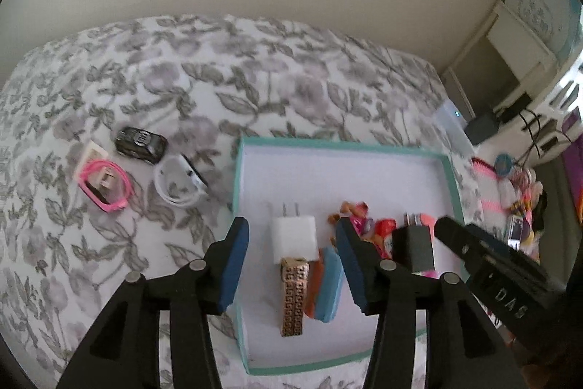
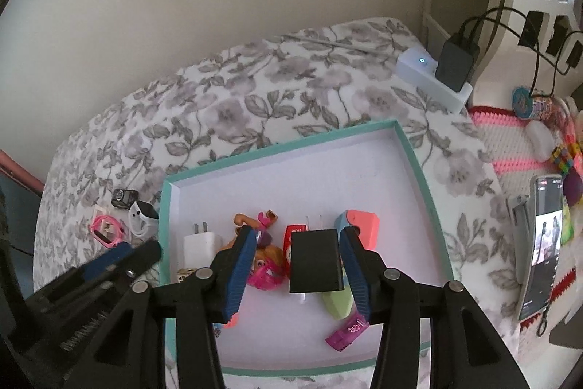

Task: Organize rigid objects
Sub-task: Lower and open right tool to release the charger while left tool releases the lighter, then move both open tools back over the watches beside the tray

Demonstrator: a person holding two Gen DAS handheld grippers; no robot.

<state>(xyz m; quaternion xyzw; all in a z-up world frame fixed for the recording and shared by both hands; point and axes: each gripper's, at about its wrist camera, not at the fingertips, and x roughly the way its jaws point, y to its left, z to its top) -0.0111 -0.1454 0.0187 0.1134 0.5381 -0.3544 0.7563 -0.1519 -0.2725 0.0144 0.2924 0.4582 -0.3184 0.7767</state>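
Landmark: a shallow teal-rimmed box (image 2: 419, 163) with a white floor lay on the flower-patterned bed (image 1: 182, 90); every place below is told from it.
Left gripper (image 1: 291, 265): hung above the box's left part, fingers (image 1: 233, 265) apart, nothing pressed between them.
Under the left gripper: a white charger (image 1: 293, 236) lay flat on the box floor, prongs toward the far rim; a bronze patterned clip (image 1: 293, 298) lay at its near end, with an orange and blue piece (image 1: 328, 290) just beside that.
Right gripper (image 2: 297, 272): hung above the box's middle, fingers (image 2: 240, 276) apart.
Black charger (image 2: 315, 261): seen between the right fingers; I could not tell whether the pads touched it.
Middle of the box: a pink and orange toy figure (image 2: 266, 265) and a red item (image 2: 293, 236) lay between the two chargers.
Right part of the box: a coral and blue block (image 2: 360, 228), a light green piece (image 2: 337, 305) and a magenta piece (image 2: 346, 334) nearer the front rim.
Left of the box, on the bed: a black toy car (image 1: 140, 144), a white watch (image 1: 180, 181) and a pink watch (image 1: 105, 185), well apart from the rim.
Right of the box: a phone (image 2: 541, 243) with its screen lit.
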